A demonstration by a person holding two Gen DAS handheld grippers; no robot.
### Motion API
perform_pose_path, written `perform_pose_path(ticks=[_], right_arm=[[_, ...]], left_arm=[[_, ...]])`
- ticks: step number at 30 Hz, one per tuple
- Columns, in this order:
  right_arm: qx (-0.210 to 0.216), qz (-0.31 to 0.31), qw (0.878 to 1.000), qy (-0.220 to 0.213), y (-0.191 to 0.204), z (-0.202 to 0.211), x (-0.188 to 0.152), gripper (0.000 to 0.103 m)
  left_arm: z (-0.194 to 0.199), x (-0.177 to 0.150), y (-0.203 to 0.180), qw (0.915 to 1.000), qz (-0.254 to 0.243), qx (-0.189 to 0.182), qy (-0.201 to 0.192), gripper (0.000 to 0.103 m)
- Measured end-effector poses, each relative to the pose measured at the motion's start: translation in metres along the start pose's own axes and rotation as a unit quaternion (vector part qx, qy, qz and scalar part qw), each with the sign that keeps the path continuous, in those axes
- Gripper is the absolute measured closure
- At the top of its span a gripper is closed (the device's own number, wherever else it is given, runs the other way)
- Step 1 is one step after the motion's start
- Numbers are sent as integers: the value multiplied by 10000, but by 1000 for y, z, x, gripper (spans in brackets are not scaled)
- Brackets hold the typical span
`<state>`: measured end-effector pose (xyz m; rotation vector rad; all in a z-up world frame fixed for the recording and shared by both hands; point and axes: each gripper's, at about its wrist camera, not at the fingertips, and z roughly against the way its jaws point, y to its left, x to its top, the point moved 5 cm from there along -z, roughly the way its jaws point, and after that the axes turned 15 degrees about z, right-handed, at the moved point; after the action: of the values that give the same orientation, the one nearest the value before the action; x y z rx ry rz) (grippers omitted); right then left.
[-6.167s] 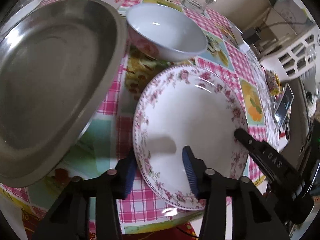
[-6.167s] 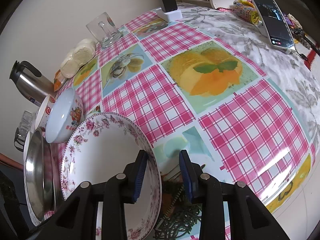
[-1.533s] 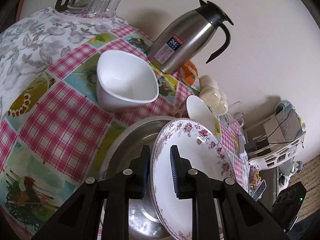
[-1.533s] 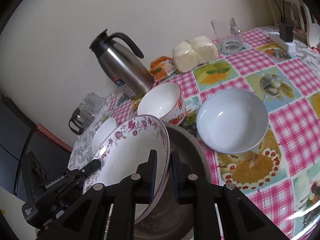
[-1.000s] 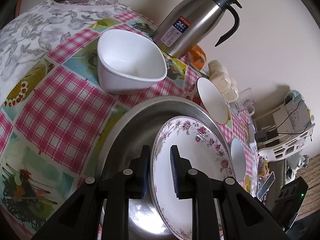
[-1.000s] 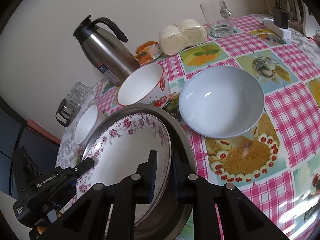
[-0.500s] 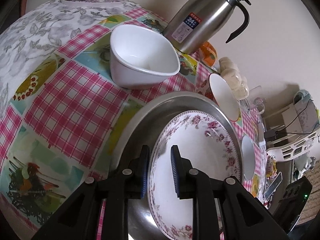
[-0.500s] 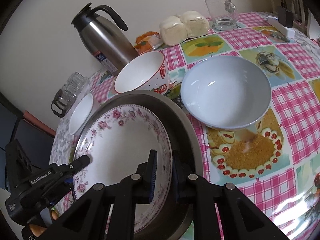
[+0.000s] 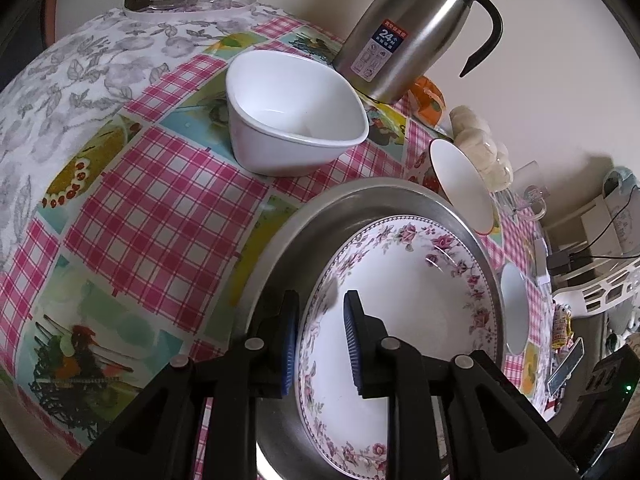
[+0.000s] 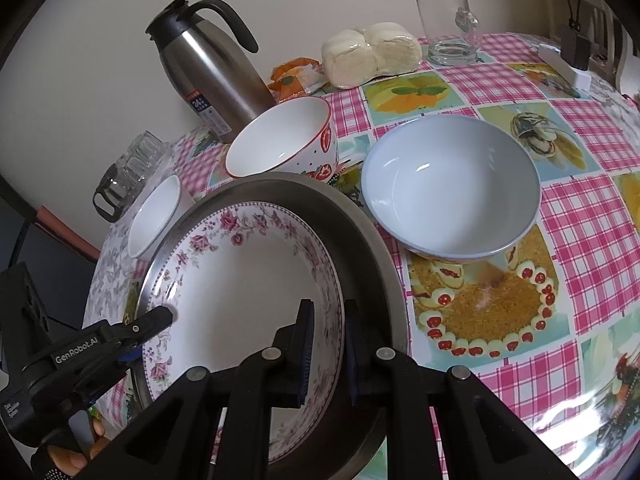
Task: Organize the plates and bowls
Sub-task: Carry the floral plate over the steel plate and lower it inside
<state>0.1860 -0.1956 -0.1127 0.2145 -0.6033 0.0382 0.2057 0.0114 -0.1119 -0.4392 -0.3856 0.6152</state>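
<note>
The room is softly lit, not very bright. Both pictures are round and bulge out, so the surface (image 9: 168, 208) curves away and the corners are black. The flowered plate (image 10: 248, 280) has small white shine spots near its rim. The grey-blue bowl (image 10: 452, 184) shows little glints too. The steel jug (image 9: 404, 28) throws a dark shadow on the wall at the top of the left picture. The black fingers (image 9: 288, 332) at the bottom look huge and dark. The far right edge looks squashed and fuzzy.
</note>
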Motion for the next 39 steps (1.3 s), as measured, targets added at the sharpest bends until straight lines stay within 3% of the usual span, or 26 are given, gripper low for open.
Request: perform_pose_path(ticks=[16,23,27,39], right_arm=[[18,-46,9999,116,-2,0,-1,90],[-55,71,9997,214,1,0,-2,87],[-70,84,9997,207,0,2,0,86],[-341,336,9985,-256,3,39,14,82]], left_arm=[[2,-1,1,9999,-10,133,-11,80],[1,-3,-5,9998,-98,185,2,68],[7,-2,-12,9994,-228,186,-154,62],[35,-6,-29,9960,-598,75,-657,61]])
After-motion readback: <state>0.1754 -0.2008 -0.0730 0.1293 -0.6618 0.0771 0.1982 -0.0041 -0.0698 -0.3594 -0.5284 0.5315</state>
